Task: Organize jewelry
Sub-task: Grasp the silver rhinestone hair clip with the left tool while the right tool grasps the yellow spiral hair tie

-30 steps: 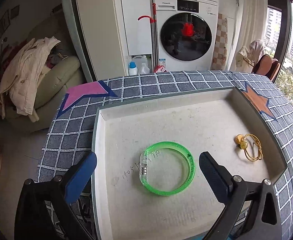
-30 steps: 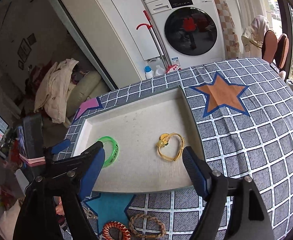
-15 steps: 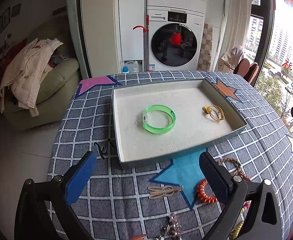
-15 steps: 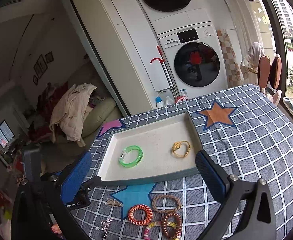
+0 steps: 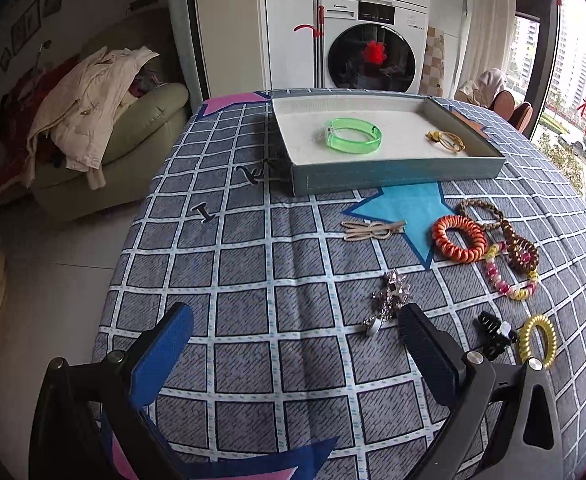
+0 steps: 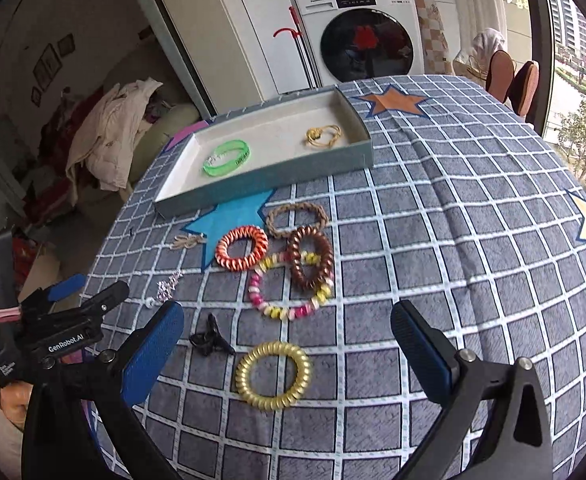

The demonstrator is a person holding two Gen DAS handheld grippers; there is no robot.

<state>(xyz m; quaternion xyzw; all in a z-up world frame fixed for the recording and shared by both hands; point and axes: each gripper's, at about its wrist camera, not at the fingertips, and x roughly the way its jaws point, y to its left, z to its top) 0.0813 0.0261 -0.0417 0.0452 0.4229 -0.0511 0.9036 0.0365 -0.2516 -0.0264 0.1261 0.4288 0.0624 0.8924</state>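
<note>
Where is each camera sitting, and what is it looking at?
Left wrist: sits on the left gripper, looking forward and down over the table at the tray; its two open fingers show.
Right wrist: sits on the right gripper, looking down at the gold hair tie; its open fingers and the left gripper show.
Both share the tray, the green bangle, the orange hair tie and the washing machine.

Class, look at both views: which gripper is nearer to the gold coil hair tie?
Right. The right gripper frames the gold coil hair tie between open jaws; the left gripper sits off beside it.
</note>
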